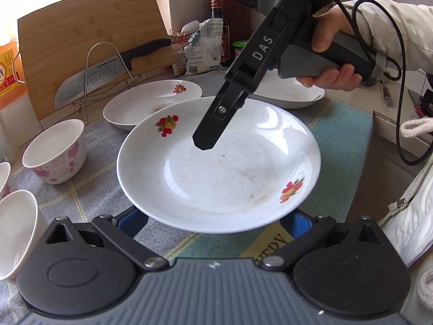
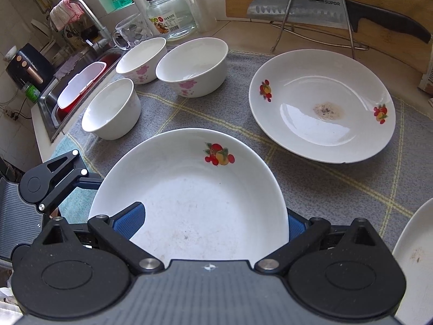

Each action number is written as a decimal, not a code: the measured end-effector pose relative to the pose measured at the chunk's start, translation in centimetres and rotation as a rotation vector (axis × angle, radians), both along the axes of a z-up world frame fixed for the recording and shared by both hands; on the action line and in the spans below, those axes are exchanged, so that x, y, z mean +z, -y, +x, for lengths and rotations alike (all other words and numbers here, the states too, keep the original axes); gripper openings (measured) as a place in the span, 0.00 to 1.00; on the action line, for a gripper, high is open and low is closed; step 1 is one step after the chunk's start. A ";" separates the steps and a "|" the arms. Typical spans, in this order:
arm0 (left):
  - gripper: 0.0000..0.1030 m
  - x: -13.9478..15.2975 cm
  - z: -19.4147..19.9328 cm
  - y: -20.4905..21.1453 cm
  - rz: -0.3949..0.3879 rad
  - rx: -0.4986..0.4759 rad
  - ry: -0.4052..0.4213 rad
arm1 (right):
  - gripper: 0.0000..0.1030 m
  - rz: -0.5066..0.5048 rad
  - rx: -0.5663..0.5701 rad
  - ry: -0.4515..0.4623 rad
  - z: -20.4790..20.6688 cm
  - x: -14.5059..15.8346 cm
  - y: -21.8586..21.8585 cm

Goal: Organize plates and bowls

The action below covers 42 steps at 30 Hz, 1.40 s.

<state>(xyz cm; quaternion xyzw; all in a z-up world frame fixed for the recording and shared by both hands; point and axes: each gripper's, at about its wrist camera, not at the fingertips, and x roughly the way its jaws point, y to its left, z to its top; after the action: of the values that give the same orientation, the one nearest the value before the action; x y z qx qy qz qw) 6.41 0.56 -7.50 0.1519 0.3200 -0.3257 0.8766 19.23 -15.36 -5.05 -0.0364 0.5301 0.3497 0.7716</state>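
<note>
Both tongs worked the same fruit-print plate (image 1: 216, 168): left tongs (image 1: 216, 218) spread wide with the near rim between the blue pads, apparently steadying it. Right tongs (image 2: 213, 222) were also wide, straddling the opposite rim, not visibly clamped. The plate looked raised off the grey mat (image 2: 338, 189), probably headed for the stained plate (image 2: 322, 105) beside it; three bowls (image 2: 192, 67) sat grouped by the sink.

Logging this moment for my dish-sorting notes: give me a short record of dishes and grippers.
bowls: three, upright on mat
plates: near plate, stained plate, edge plate
left gripper: open, pads behind near plate's rim
right gripper: open, one pad over near plate, one behind its rim
knife: on rack, at back
</note>
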 end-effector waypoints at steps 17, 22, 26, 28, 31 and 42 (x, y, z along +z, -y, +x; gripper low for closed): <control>0.99 1.6 2.3 9.4 0.010 -0.090 0.023 | 1.00 0.000 -0.093 0.030 0.9 1.1 10.0; 0.99 1.5 3.2 11.8 0.014 -0.122 0.025 | 1.00 0.003 -0.125 0.038 1.2 1.3 12.8; 0.99 1.3 3.9 13.8 0.017 -0.147 0.023 | 1.00 0.008 -0.158 0.039 1.6 1.2 15.1; 0.99 1.1 4.3 14.6 0.017 -0.158 0.020 | 1.00 0.007 -0.172 0.040 1.7 1.2 16.2; 0.99 0.9 4.9 15.9 0.020 -0.175 0.016 | 1.00 0.007 -0.190 0.039 1.8 1.1 17.6; 0.99 0.1 6.4 19.4 0.029 -0.208 0.000 | 1.00 0.009 -0.240 0.033 2.2 0.3 21.5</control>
<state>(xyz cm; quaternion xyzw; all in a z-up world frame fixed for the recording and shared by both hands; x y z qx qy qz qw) 12.77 -18.89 -7.45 0.1970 0.3073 -0.4103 0.8357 21.48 -36.83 -4.79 0.0252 0.5163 0.2567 0.8166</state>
